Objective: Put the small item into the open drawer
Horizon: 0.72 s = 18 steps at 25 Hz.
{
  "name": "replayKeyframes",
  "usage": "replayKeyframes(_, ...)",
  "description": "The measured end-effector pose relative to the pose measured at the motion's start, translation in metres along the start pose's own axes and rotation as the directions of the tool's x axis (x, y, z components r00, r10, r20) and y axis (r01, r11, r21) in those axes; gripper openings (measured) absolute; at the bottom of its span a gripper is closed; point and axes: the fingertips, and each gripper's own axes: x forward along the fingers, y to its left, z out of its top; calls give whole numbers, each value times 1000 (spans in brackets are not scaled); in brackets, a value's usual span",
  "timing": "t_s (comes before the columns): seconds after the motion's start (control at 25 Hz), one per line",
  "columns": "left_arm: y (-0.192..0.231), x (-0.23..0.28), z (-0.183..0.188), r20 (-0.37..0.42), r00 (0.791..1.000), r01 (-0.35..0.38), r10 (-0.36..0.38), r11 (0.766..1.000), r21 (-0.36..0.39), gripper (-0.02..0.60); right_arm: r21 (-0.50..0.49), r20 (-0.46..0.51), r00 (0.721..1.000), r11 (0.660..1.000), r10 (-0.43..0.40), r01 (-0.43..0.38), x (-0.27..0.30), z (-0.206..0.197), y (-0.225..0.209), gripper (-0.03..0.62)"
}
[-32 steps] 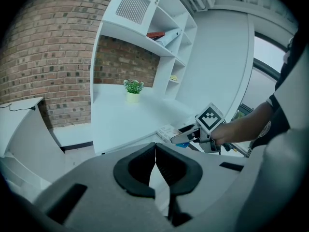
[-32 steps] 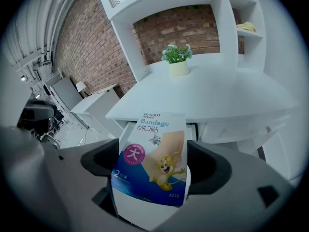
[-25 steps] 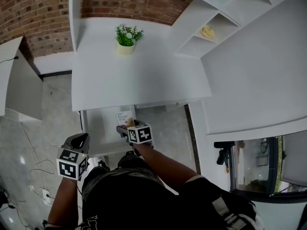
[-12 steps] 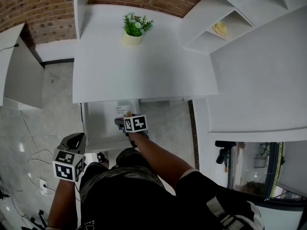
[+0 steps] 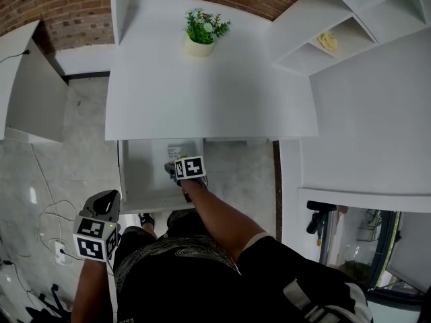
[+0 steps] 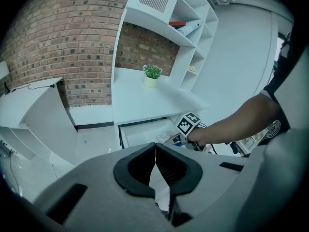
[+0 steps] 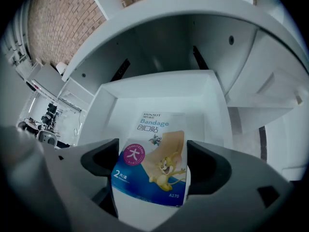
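Right gripper reaches into the open drawer below the white desk. Jaws pinch a bandage packet by its near end. The packet juts ahead of them, over the drawer's white floor; contact with the floor unclear. Left gripper is low at the person's left, clear of the drawer, jaws pressed together, nothing between.

A brick wall backs a white desk, white shelves and a grey floor.
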Motion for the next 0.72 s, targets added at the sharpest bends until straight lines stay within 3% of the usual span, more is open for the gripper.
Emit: replayKeyframes(0.72, 10, 22, -10, -43, 998, -39, 36, 997, -70, 18, 1, -125, 992, 1000, 3, -3, 57, -20, -4, 442)
